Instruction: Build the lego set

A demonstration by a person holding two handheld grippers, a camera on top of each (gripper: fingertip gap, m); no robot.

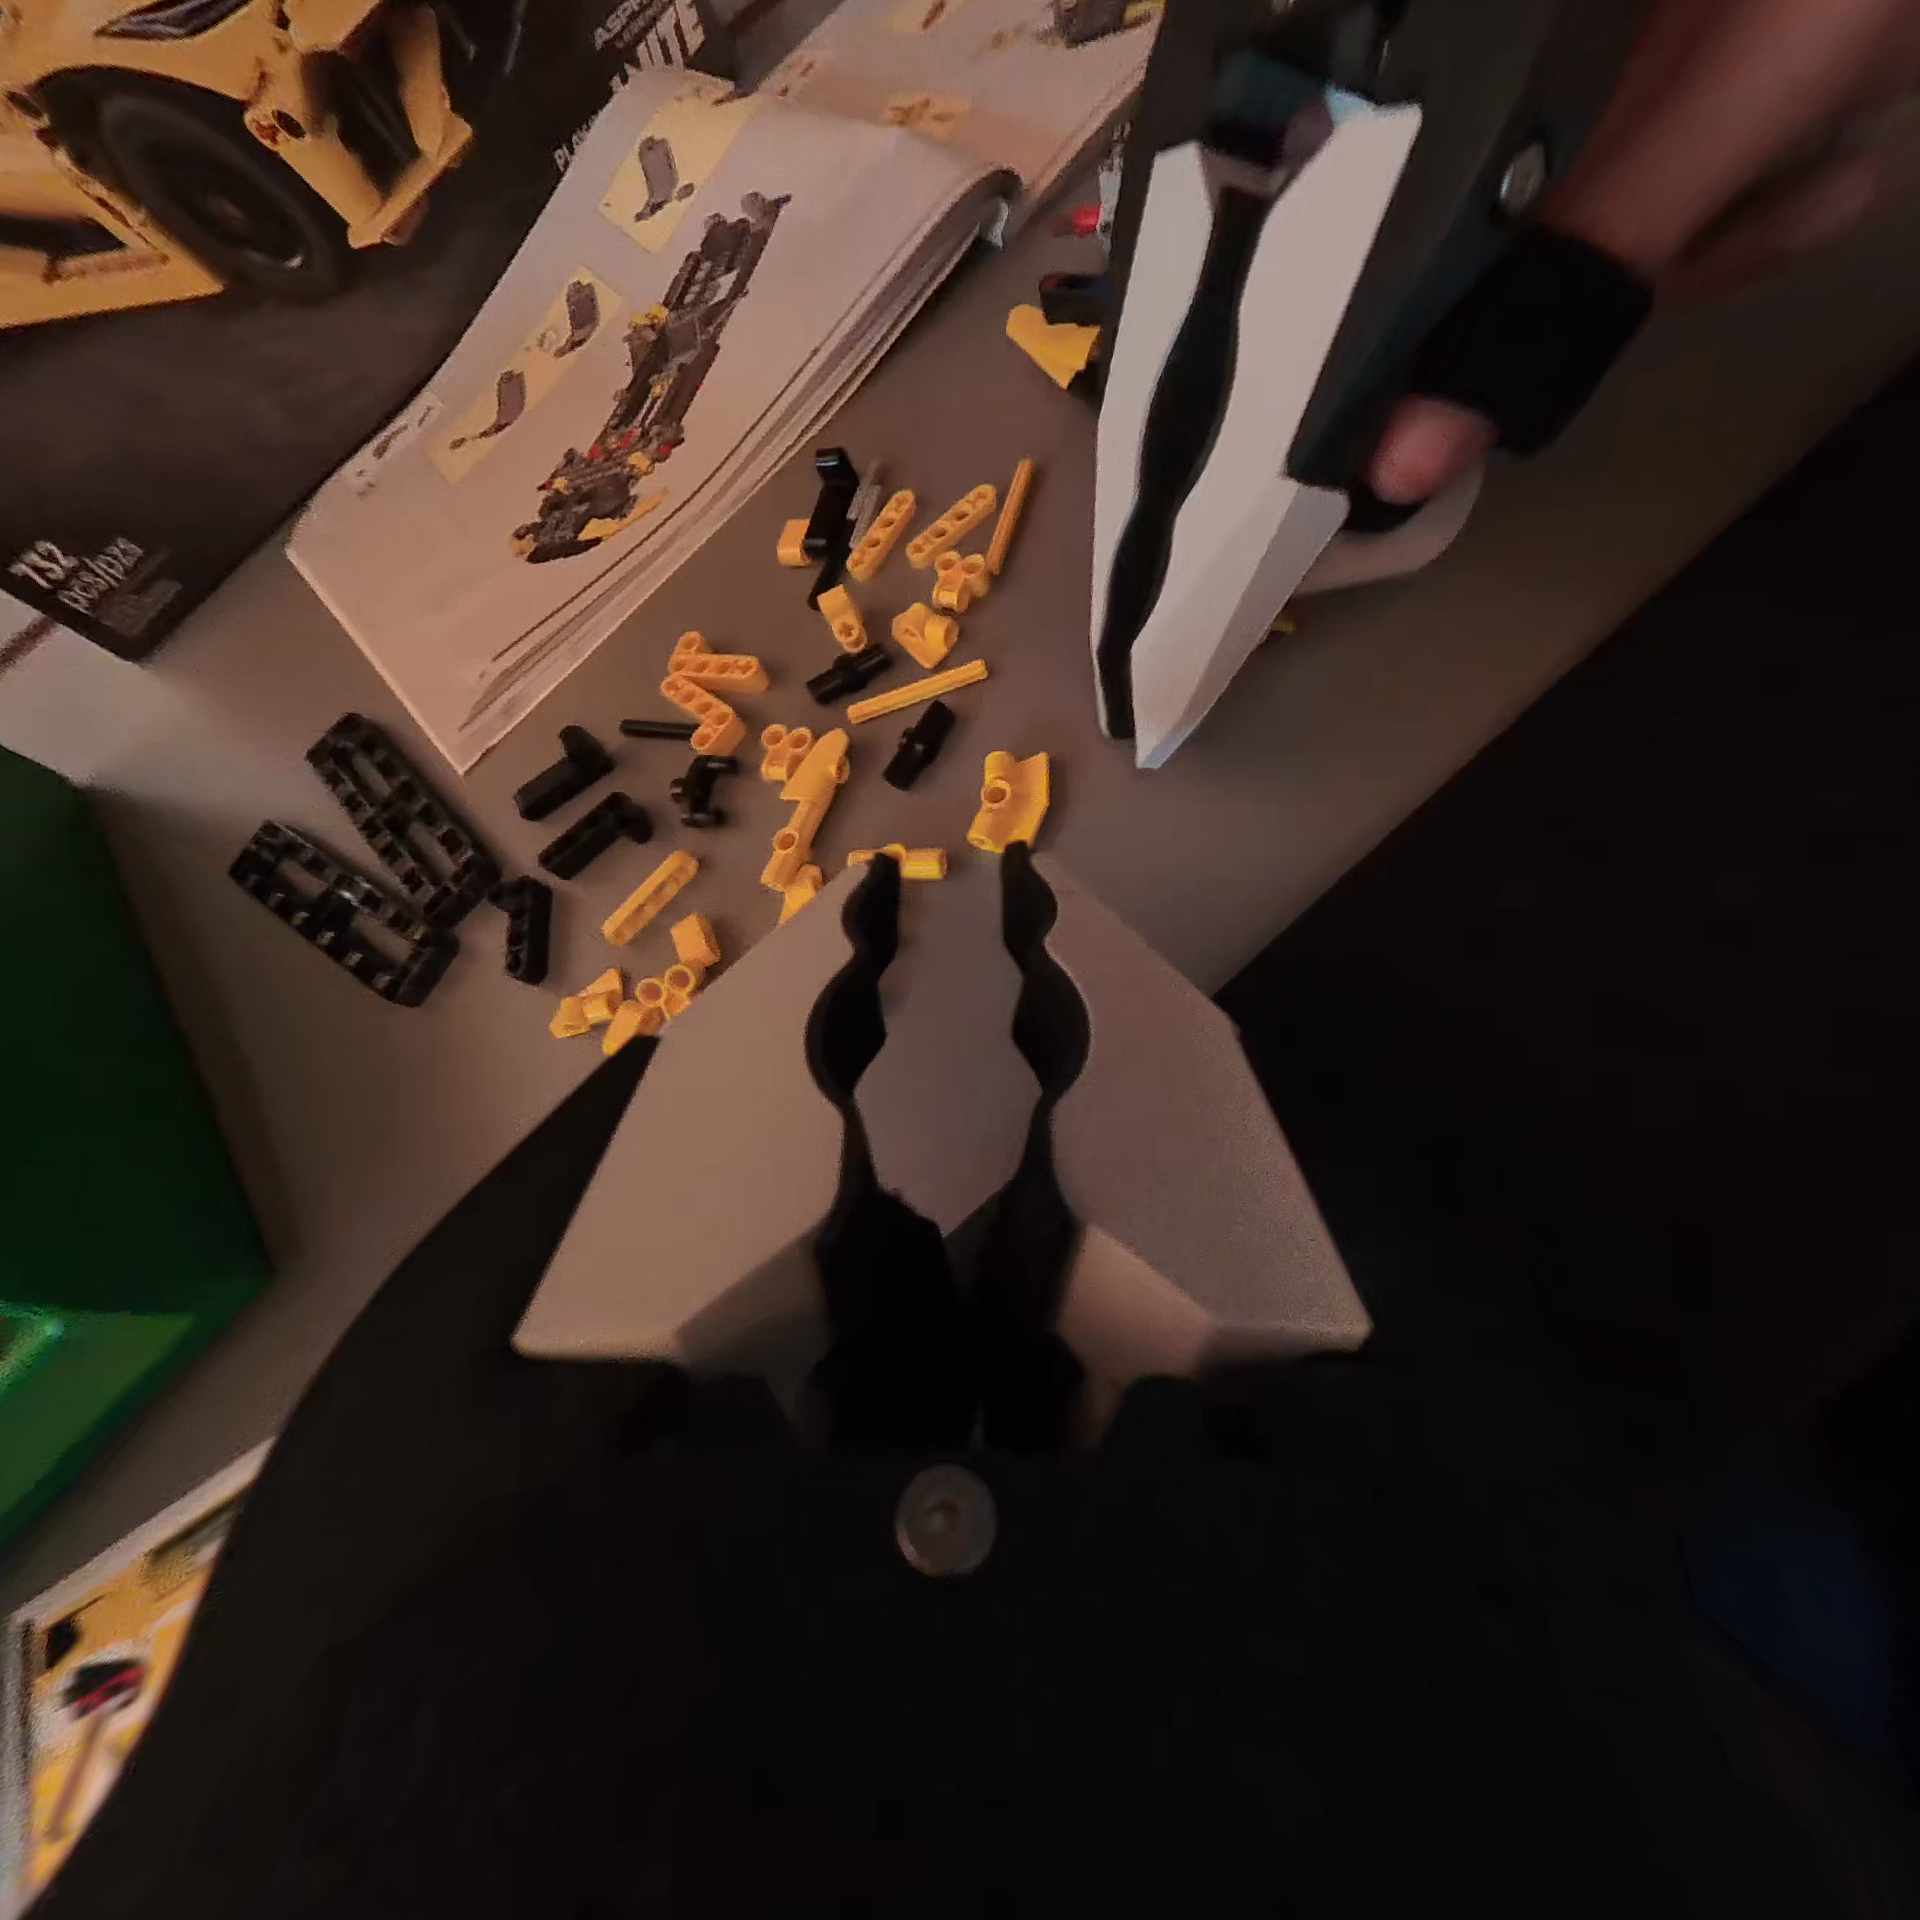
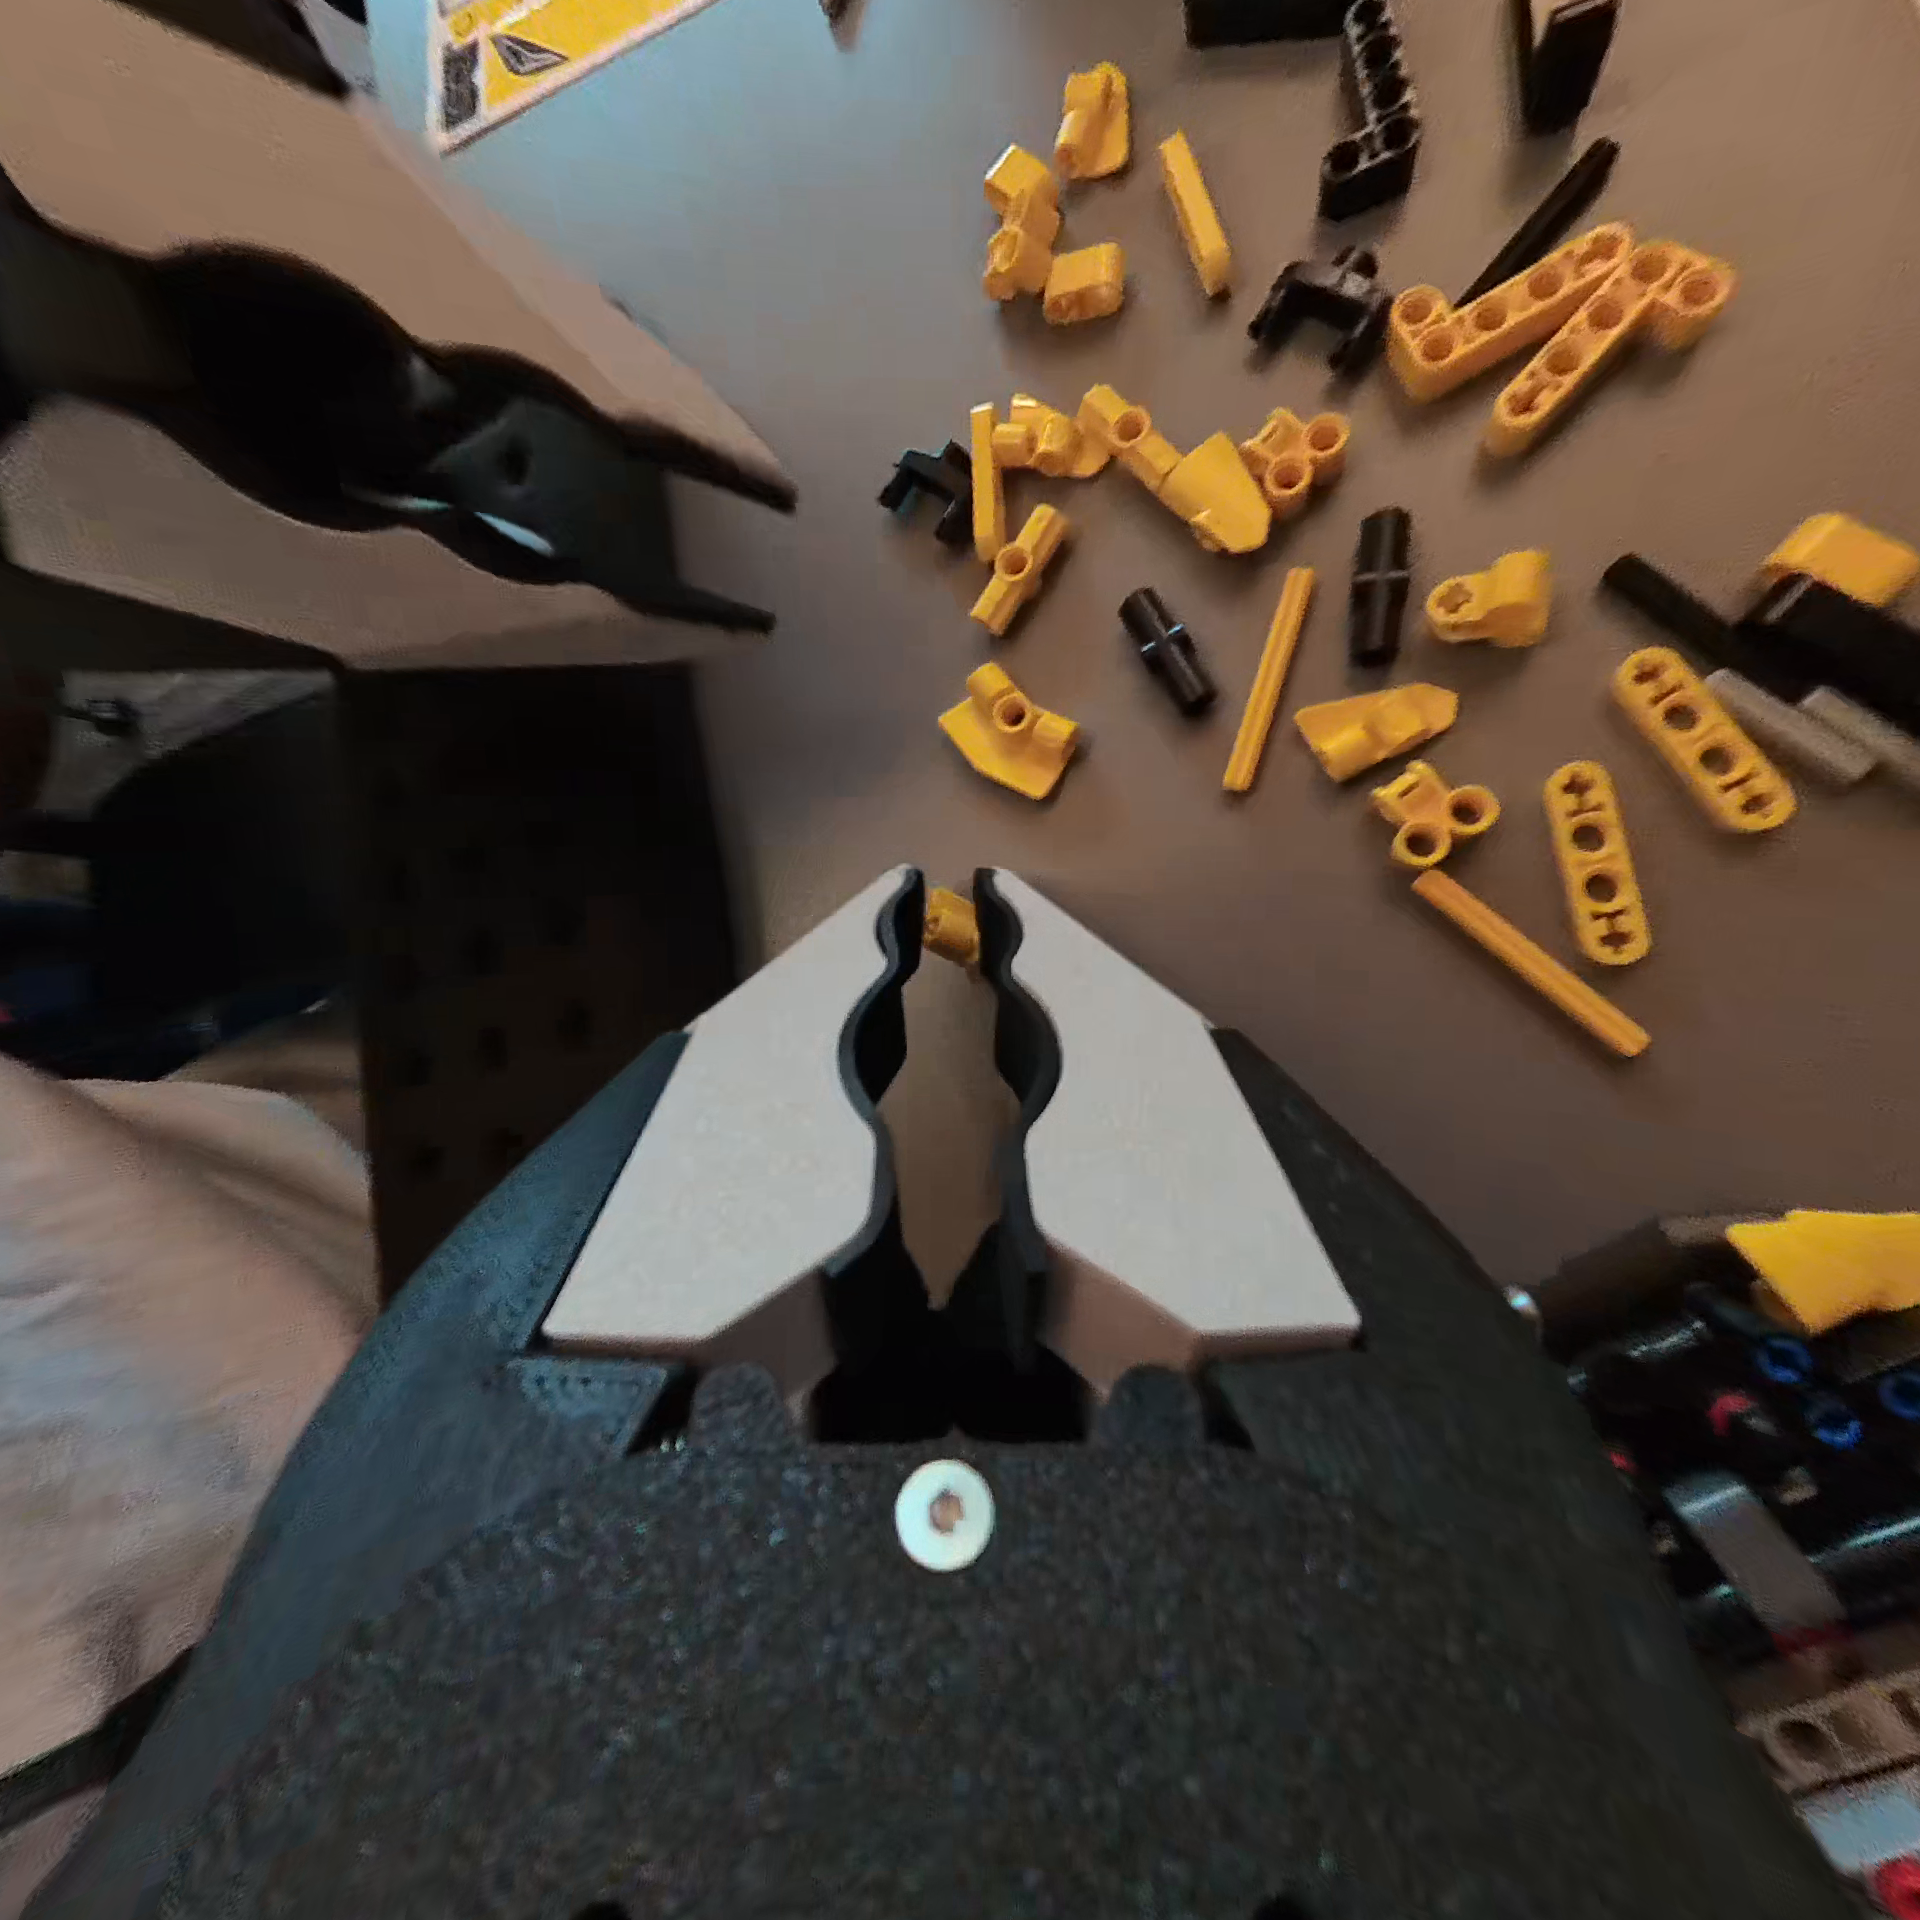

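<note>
From the left wrist view, the left hand-held gripper (image 1: 943, 854) hangs over the grey worktop (image 1: 1164, 852) with its black-lined fingers spread apart and nothing between them, the tips just above a scatter of small yellow and black plastic lego pieces (image 1: 790, 748). Past the pieces lies an open paper instruction booklet (image 1: 582, 436) showing a half-built vehicle, and beyond that the dark cardboard set box with a yellow car pictured on it (image 1: 208, 187). Two black ladder-like lego frames (image 1: 364, 862) sit left of the scatter, next to a green box (image 1: 94, 1143). The right hand-held gripper (image 1: 1127, 743) comes in from the upper right, held by a hand (image 1: 1455, 436); from here I cannot tell what it carries.

The right wrist view settles that: the right hand-held gripper (image 2: 948, 883) is pinching a small yellow lego connector (image 2: 951, 925) at its very tips, raised over the worktop (image 2: 831, 291) near its edge. This view also shows a partly built black lego assembly with a yellow panel (image 2: 1766, 1382) at lower right, barely seen from the other side. The left hand-held gripper (image 2: 779, 561) shows at upper left, fingers parted.
</note>
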